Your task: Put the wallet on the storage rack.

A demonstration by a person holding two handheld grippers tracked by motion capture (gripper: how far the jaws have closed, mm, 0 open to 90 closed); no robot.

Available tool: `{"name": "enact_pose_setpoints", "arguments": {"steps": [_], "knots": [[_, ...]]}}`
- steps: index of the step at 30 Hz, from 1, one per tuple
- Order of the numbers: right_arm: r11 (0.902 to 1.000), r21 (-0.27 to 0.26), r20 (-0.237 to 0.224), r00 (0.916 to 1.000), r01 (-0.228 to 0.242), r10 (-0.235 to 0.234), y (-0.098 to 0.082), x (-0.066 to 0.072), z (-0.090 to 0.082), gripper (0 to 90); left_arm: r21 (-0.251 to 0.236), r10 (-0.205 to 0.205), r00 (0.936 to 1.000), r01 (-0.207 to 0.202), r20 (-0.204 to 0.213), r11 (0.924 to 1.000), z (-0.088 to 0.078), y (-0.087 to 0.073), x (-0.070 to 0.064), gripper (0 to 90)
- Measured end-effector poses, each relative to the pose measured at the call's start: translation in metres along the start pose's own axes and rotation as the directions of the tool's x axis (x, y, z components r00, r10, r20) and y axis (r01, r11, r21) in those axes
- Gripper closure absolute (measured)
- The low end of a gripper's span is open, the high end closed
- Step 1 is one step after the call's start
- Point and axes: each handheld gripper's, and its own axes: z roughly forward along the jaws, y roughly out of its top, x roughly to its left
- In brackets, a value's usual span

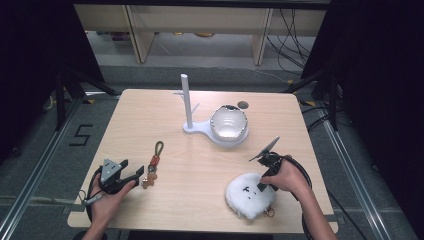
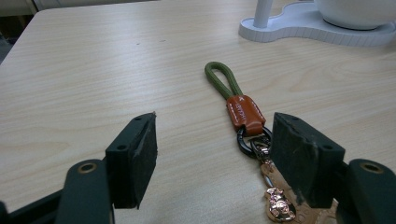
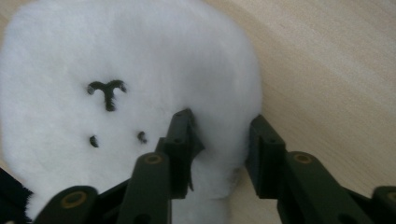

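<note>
The gingerbread charm is partly hidden behind the jaws.

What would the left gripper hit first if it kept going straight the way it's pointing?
Probably the keychain: the left gripper is open, and the keychain lies just inside its right jaw, reaching ahead. Farther along stands the white stand, though depth is hard to judge.

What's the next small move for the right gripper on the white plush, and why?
Probably close the right gripper a little more. Its fingers straddle the edge of the white plush, one pressed into the fur, the other at the rim, but I can't tell whether they pinch it firmly. The plush lies flat on the table, so lifting now may slip.
</note>
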Motion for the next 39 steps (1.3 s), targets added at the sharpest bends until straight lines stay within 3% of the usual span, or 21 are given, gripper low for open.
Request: {"name": "enact_pose_setpoints", "arguments": {"steps": [4, 5, 6, 8, 9, 11, 12, 14, 15, 17, 18, 21, 25, 27, 30, 31, 39], "knots": [[0.9997, -0.007, -0.044, 0.9988, -0.021, 0.021, 0.000, 0.001, -0.001, 76.1, -0.005, -0.005, 1.0000, 0.005, 0.004, 1.0000, 0.001, 0.000, 0.000, 31.2], [1.0000, -0.002, -0.048, 0.9988, -0.006, 0.006, 0.001, 0.001, -0.002, 77.1, -0.001, -0.003, 1.0000, 0.003, 0.001, 1.0000, 0.000, 0.000, 0.000, 31.2], [0.9999, -0.014, -0.016, 0.9998, -0.007, 0.007, -0.001, 0.001, 0.000, 77.9, 0.000, -0.001, 1.0000, 0.001, 0.000, 1.0000, 0.000, 0.000, 0.000, 31.2], [0.9998, 0.000, -0.038, 0.9990, -0.021, 0.021, -0.001, 0.000, -0.003, 78.9, 0.000, 0.001, 1.0000, -0.001, 0.000, 1.0000, 0.000, 0.000, 0.000, 31.2], [0.9997, -0.022, -0.040, 0.9992, -0.007, 0.006, -0.001, 0.000, -0.004, 79.3, -0.004, 0.000, 1.0000, 0.000, 0.002, 1.0000, 0.000, 0.000, 0.000, 31.2], [0.9988, -0.041, -0.046, 0.9986, -0.028, 0.026, -0.002, -0.001, -0.006, 79.5, -0.006, -0.001, 1.0000, 0.001, 0.005, 1.0000, 0.000, 0.000, 0.000, 31.2], [0.9972, -0.048, -0.047, 0.9974, -0.058, 0.055, -0.003, 0.000, -0.009, 79.6, -0.005, 0.003, 1.0000, -0.003, 0.005, 1.0000, 0.000, 0.000, 0.001, 31.2], [0.9968, -0.077, -0.035, 0.9992, -0.025, 0.022, -0.005, -0.001, -0.022, 79.7, -0.005, -0.001, 1.0000, 0.001, 0.003, 1.0000, 0.000, 0.000, 0.000, 31.1], [0.9957, -0.068, -0.040, 0.9973, -0.063, 0.061, -0.006, 0.004, -0.027, 79.7, 0.002, 0.000, 1.0000, 0.000, -0.002, 1.0000, 0.000, 0.000, 0.000, 31.2], [0.9960, -0.074, -0.033, 0.9983, -0.050, 0.048, -0.006, 0.005, -0.031, 79.8, 0.001, 0.003, 1.0000, -0.003, 0.000, 1.0000, 0.000, 0.000, 0.000, 31.2], [0.9943, -0.106, 0.028, 0.9995, -0.012, 0.015, -0.007, 0.006, -0.041, 79.9, 0.001, 0.005, 1.0000, -0.005, -0.001, 1.0000, 0.000, 0.000, -0.001, 31.2], [0.9931, -0.112, 0.072, 0.9970, 0.036, -0.029, -0.006, 0.010, -0.055, 79.8, 0.000, 0.010, 0.9999, -0.010, 0.002, 0.9999, 0.000, 0.000, 0.000, 31.1], [0.9891, -0.135, 0.129, 0.9908, 0.058, -0.041, -0.003, 0.015, -0.068, 79.9, -0.005, 0.001, 1.0000, -0.001, 0.003, 1.0000, 0.000, 0.000, 0.000, 31.1], [0.9895, -0.135, 0.138, 0.9900, 0.051, -0.032, -0.001, 0.016, -0.071, 79.9, -0.006, 0.001, 1.0000, -0.001, 0.004, 1.0000, 0.000, 0.000, 0.000, 31.1], [0.9860, -0.149, 0.166, 0.9847, 0.076, -0.050, 0.004, 0.020, -0.083, 79.9, -0.007, -0.002, 1.0000, 0.002, 0.004, 1.0000, 0.000, 0.000, 0.000, 31.1], [0.9787, -0.162, 0.186, 0.9779, 0.127, -0.096, 0.005, 0.018, -0.085, 80.0, -0.007, -0.002, 1.0000, 0.002, 0.004, 1.0000, 0.000, 0.000, 0.000, 31.1], [0.9721, -0.186, 0.229, 0.9684, 0.143, -0.098, 0.017, 0.025, -0.108, 80.0, -0.008, 0.005, 1.0000, -0.005, 0.006, 1.0000, 0.000, 0.000, 0.001, 31.1]]}}
